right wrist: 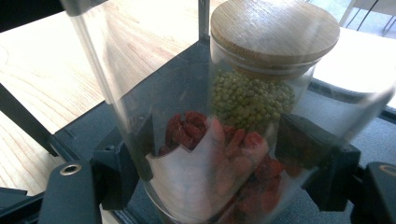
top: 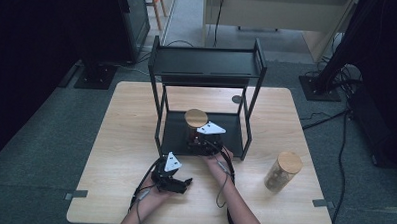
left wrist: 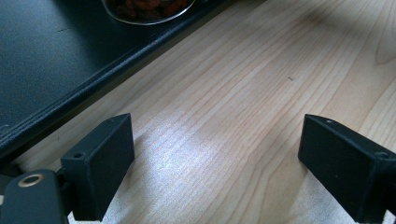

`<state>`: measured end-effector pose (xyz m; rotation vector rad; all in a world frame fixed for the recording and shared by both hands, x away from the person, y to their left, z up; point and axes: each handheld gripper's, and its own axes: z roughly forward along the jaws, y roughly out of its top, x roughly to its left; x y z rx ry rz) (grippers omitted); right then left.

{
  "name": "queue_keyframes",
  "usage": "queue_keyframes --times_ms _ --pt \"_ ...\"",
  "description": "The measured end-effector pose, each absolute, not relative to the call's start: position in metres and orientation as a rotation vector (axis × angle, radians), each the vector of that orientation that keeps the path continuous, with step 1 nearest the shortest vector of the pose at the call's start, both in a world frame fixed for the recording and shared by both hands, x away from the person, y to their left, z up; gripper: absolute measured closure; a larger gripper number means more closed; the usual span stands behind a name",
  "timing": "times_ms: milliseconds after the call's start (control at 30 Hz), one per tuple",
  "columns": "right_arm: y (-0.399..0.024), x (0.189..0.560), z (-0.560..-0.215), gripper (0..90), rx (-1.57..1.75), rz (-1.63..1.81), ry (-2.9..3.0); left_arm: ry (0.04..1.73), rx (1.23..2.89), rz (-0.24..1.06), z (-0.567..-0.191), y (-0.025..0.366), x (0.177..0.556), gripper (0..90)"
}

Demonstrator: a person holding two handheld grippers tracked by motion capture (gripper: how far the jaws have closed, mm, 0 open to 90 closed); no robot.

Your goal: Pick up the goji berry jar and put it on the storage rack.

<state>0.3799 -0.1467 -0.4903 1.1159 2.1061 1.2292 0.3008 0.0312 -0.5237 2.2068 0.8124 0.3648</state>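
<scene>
While the jar of red berries (right wrist: 210, 158) is clamped by the right claw (right wrist: 219, 163) on the rack's lower shelf (top: 178, 134), release remains; the left claw (left wrist: 215, 154) is held wide over the surface (left wrist: 261, 84).

Left black two-jaw claw (top: 186, 182) with blocky matte jaws, brass-ringed screw hole; right black claw (right wrist: 224, 161) alike; each carries a grey three-cornered plate and thin trailing cable.

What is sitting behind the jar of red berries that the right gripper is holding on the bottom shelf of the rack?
A jar of green peas with a wooden lid stands just behind the jar of red berries held by the right gripper. It would block a push deeper onto the rack's bottom shelf. The left gripper is open over the table.
</scene>
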Motion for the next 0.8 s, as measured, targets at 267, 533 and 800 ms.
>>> queue_keyframes --times_ms 267,533,800 --pt "-0.1473 0.3799 -0.4906 25.0 1.124 1.232 2.105 0.812 2.206 0.365 -0.5237 0.0312 0.3008 11.0" --pt "-0.1473 0.3795 -0.4903 24.6 1.124 1.230 2.111 0.812 2.207 0.365 -0.5237 0.0312 0.3008 11.0" --pt "-0.1480 0.3787 -0.4883 21.5 1.139 1.241 2.133 0.812 2.207 0.365 -0.5237 0.0312 0.3008 11.0"
